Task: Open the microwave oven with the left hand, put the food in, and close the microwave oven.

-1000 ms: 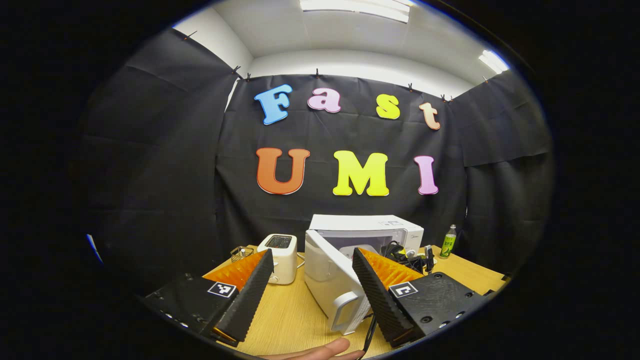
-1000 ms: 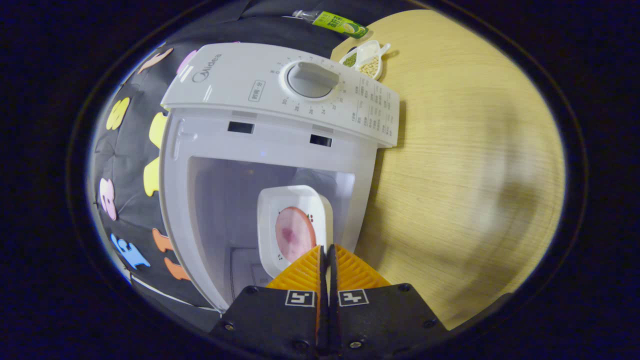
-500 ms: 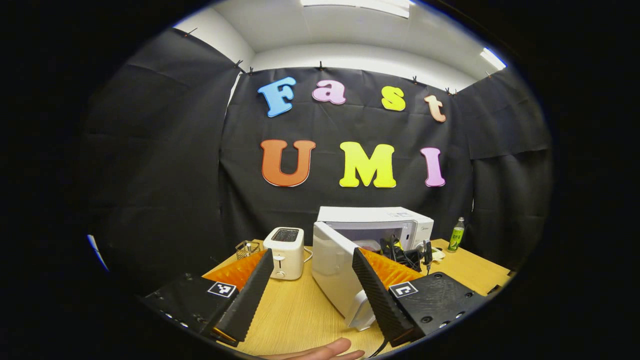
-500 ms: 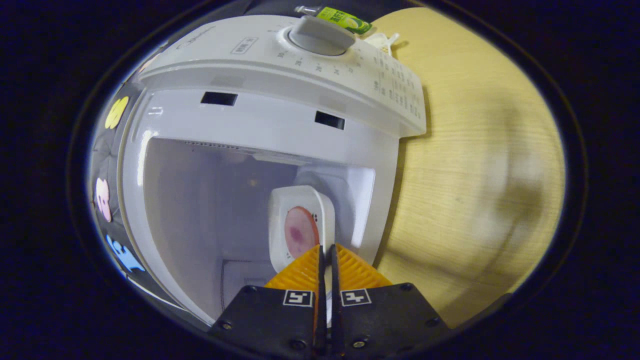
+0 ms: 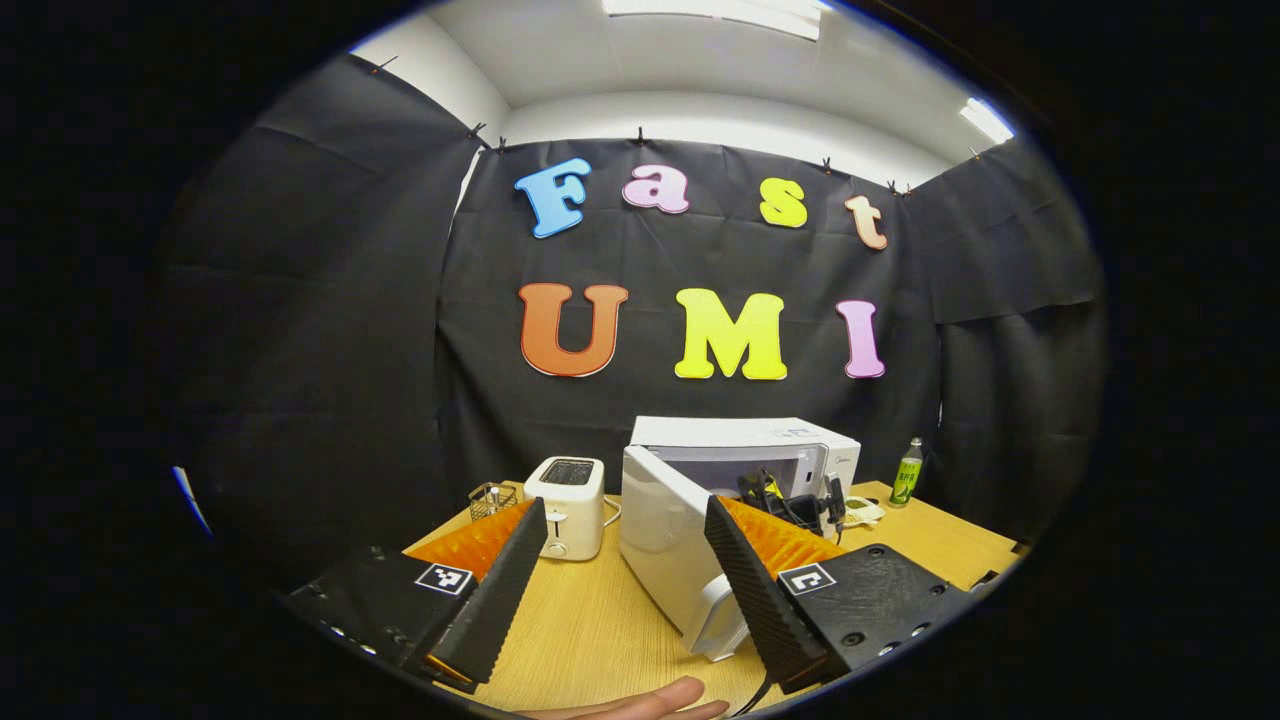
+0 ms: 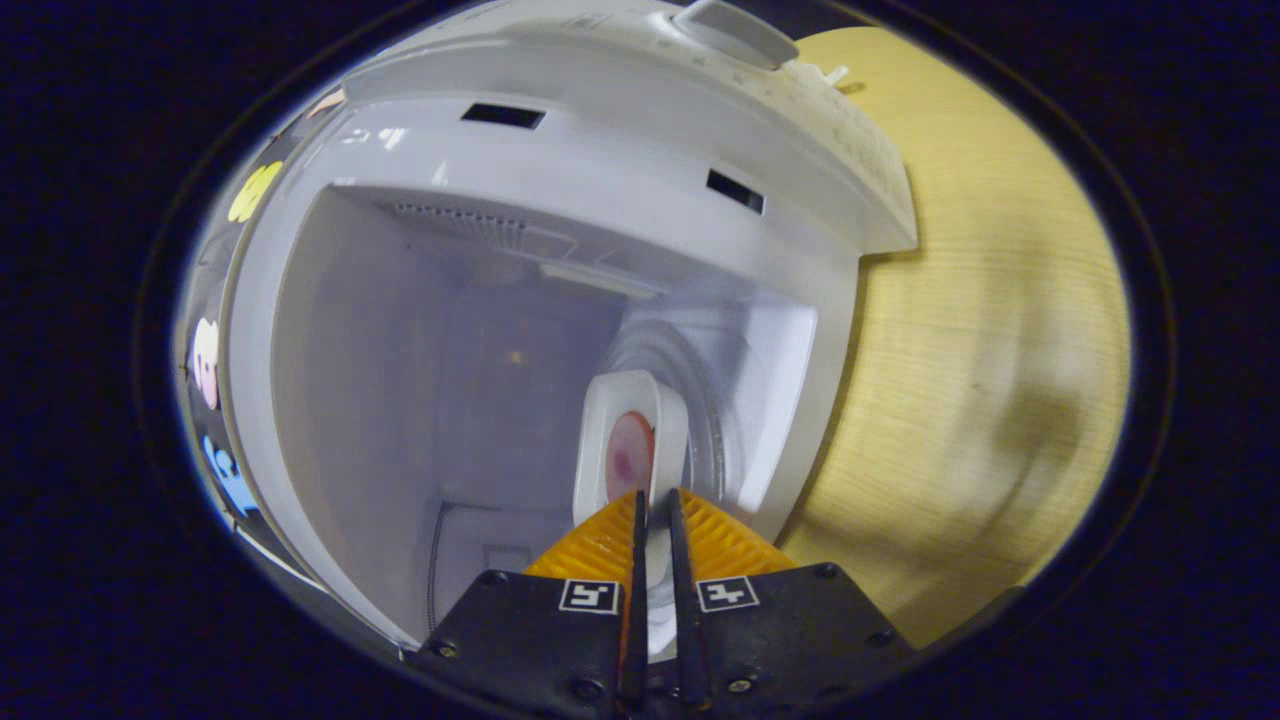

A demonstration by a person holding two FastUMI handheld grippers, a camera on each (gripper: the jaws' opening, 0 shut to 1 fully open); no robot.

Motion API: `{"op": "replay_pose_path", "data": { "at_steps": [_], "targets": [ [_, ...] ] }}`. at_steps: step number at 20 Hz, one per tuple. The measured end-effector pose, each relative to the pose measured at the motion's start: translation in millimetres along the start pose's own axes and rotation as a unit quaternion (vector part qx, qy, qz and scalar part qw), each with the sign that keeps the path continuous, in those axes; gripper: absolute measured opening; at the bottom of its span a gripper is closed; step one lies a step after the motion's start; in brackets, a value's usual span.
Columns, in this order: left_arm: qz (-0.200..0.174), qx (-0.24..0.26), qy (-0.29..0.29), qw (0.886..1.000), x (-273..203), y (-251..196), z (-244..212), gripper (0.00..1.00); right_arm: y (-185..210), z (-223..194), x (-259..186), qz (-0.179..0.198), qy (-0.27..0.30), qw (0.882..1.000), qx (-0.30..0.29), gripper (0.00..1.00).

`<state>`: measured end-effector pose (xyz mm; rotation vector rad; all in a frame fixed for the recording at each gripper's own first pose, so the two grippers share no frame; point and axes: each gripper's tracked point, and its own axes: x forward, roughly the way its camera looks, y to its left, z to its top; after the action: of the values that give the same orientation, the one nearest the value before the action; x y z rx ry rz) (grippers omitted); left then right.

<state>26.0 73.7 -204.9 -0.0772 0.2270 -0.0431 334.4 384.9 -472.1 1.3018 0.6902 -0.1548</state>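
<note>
A white microwave (image 5: 745, 450) stands at the back of the wooden table with its door (image 5: 665, 545) swung open toward me. My left gripper (image 5: 626, 505) hangs open in front of it, nothing between its fingers. In the right gripper view my right gripper (image 6: 652, 495) is shut on the near rim of a white square plate (image 6: 603, 440) carrying a pink round slice of food (image 6: 630, 458). The plate reaches into the microwave's cavity (image 6: 450, 350), over the turntable. In the left gripper view the right gripper (image 5: 790, 500) shows at the oven's mouth.
A white toaster (image 5: 567, 505) and a small wire basket (image 5: 490, 497) stand left of the microwave. A green bottle (image 5: 908, 470) stands to its right. The dial panel (image 6: 735, 30) sits right of the cavity. A person's fingertip (image 5: 650, 700) shows at the bottom.
My right gripper has carried the plate forward, from in front of the opening to inside the cavity. The left gripper has stayed open and only drifted slightly.
</note>
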Motion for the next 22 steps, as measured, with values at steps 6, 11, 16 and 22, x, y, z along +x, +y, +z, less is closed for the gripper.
{"op": "replay_pose_path", "data": {
  "at_steps": [6, 11, 16, 22],
  "targets": [
    [0.000, -0.001, -0.001, 1.000, -6, 3, -1, 0.84, 12, -6, -10, 0.020, -0.011, 1.000, -0.016, 0.37],
    [0.014, -0.002, 0.001, 1.000, -13, 13, -4, 0.84, 20, -13, -29, 0.034, 0.000, 0.998, -0.061, 0.89],
    [0.019, -0.004, -0.001, 1.000, -25, 16, -3, 0.84, 25, -7, -61, 0.051, 0.009, 0.996, -0.072, 0.99],
    [0.025, 0.008, -0.018, 1.000, -37, 14, 3, 0.95, 39, 19, -113, 0.092, -0.015, 0.982, -0.165, 0.99]
  ]
}}
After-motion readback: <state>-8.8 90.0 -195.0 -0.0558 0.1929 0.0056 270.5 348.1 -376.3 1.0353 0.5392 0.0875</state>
